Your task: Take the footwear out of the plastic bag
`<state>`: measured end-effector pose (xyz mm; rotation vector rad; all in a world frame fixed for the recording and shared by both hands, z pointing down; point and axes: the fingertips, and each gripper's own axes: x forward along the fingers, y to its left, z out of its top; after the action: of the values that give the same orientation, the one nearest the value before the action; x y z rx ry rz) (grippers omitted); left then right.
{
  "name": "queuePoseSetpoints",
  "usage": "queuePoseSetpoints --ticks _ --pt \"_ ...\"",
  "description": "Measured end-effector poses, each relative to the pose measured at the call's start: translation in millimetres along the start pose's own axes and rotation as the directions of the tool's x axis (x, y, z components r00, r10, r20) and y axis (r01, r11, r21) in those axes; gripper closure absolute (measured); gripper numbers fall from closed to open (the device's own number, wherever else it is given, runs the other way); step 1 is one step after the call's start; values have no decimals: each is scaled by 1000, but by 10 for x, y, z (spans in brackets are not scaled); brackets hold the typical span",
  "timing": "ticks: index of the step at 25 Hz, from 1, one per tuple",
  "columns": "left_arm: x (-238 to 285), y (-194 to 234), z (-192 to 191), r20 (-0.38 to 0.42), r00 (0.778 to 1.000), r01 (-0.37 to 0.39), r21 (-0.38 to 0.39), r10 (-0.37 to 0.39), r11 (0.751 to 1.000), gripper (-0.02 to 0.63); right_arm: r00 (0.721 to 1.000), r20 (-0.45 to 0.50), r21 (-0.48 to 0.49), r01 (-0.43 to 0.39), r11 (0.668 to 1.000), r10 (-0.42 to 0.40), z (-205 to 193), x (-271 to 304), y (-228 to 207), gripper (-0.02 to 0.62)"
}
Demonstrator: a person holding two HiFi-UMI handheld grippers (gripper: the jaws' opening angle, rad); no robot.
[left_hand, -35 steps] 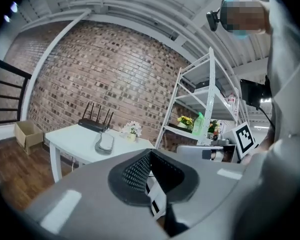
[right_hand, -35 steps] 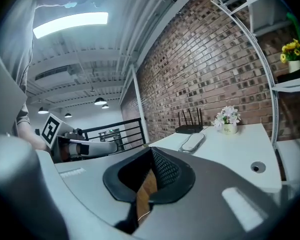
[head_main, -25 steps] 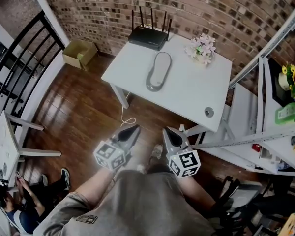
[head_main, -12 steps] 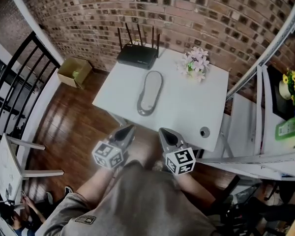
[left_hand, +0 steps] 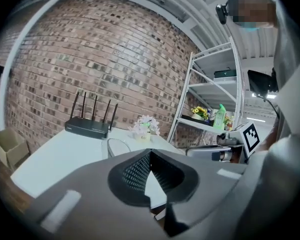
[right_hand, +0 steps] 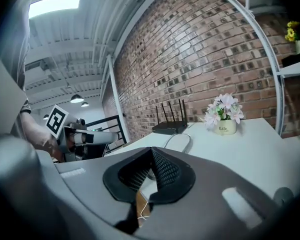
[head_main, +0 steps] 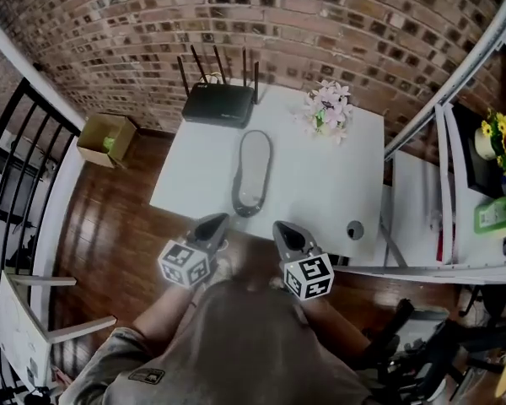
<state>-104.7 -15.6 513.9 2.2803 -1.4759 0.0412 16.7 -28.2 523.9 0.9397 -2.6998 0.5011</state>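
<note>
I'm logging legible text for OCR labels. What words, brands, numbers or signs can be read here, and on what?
"Life." on the flower pot, read in the right gripper view.
Label on the green bottle on the shelf: too blurred to read.
Shirt patch on the person: too small to read.
No other legible text.

Table (head_main: 320,184): plain white.
Footwear (head_main: 251,174): pale grey, darker grey rim.
Router (head_main: 219,105): black.
Brick wall (head_main: 320,24): red-brown, pale mortar grid.
Floor (head_main: 110,226): glossy dark brown wood.
Flowers (head_main: 327,108): pink and white.
Pot (right_hand: 225,128): white.
Cardboard box (head_main: 105,137): tan.
Left gripper (head_main: 216,221): grey.
Right gripper (head_main: 280,226): grey.
Marker cubes (head_main: 185,264): white with black squares.
Jaws: black, fine dotted texture.
Bottle (head_main: 494,218): green.
</note>
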Motion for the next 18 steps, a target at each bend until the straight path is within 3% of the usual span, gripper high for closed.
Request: queuePoseSetpoints --ticks 6,12,18 --pt "145 464 13 -71 993 90 20 -89 996 606 994 -27 26 111 993 -110 -12 322 73 583" --pt "256 758 -171 -167 971 184 52 -173 982 606 975 -64 33 216 976 -213 -136 521 118 583" --pt "380 910 -387 -259 948 219 112 -184 969 606 964 -99 23 249 968 -245 -222 538 153 583"
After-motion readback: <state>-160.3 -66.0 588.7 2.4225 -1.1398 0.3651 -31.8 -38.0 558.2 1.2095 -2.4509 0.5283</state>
